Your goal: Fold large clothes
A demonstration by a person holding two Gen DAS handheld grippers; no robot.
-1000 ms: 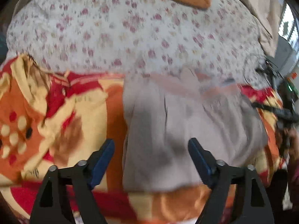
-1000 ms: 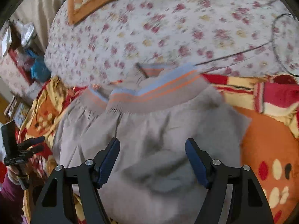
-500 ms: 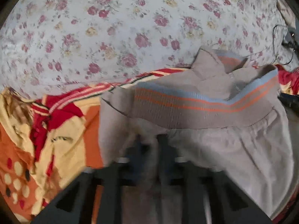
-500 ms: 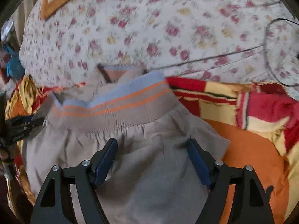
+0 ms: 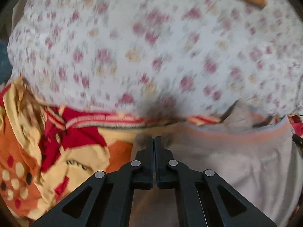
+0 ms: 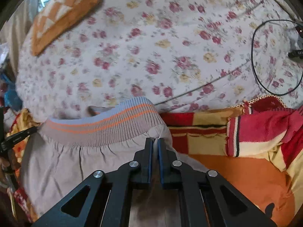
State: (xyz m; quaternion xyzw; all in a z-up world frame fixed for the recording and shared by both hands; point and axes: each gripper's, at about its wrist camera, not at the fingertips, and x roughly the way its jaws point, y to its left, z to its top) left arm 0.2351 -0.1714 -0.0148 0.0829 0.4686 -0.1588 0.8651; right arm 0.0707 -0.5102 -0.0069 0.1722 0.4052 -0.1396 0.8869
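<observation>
where ribbed hem meets smooth grey garment — right gripper pinches.

No readable text in either view; small pale lettering on the black left gripper at the left edge of the right wrist view, too small and blurred to read.

A floral bedsheet covers the bed. A red, orange and yellow blanket lies on it. A black cable loops nearby; an orange patterned pillow rests further back.
</observation>
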